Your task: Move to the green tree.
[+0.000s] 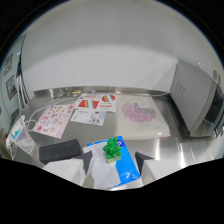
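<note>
Your gripper (114, 161) is spread open; the small green plastic tree (112, 148) stands between its fingertips on a blue-and-white packet (122, 165), steel tabletop (170, 145) bare alongside.

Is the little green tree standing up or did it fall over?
Standing up. The green tree sits upright on the blue packet, top pointing up, just ahead of the open gripper, which isn't touching it.
</note>
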A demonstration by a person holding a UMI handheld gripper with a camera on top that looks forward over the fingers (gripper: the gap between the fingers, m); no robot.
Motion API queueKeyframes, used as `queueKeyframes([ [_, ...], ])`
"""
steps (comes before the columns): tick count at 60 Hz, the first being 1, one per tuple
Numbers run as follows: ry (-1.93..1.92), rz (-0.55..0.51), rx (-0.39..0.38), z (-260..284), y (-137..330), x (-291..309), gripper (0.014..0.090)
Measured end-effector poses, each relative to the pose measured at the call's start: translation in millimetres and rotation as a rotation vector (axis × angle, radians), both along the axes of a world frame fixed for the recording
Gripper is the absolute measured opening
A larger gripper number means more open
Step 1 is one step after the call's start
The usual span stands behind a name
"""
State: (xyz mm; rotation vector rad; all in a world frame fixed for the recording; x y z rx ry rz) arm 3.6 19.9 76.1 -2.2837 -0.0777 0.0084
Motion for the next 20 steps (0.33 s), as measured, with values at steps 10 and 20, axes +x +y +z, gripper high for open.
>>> queueKeyframes([
  [10,0.002,0.003,-0.002,-2.7,7.6,0.7,0.0842],
  [20,0.011,-0.001,-0.006,-5.0,8.3,-1.5,0.0841],
])
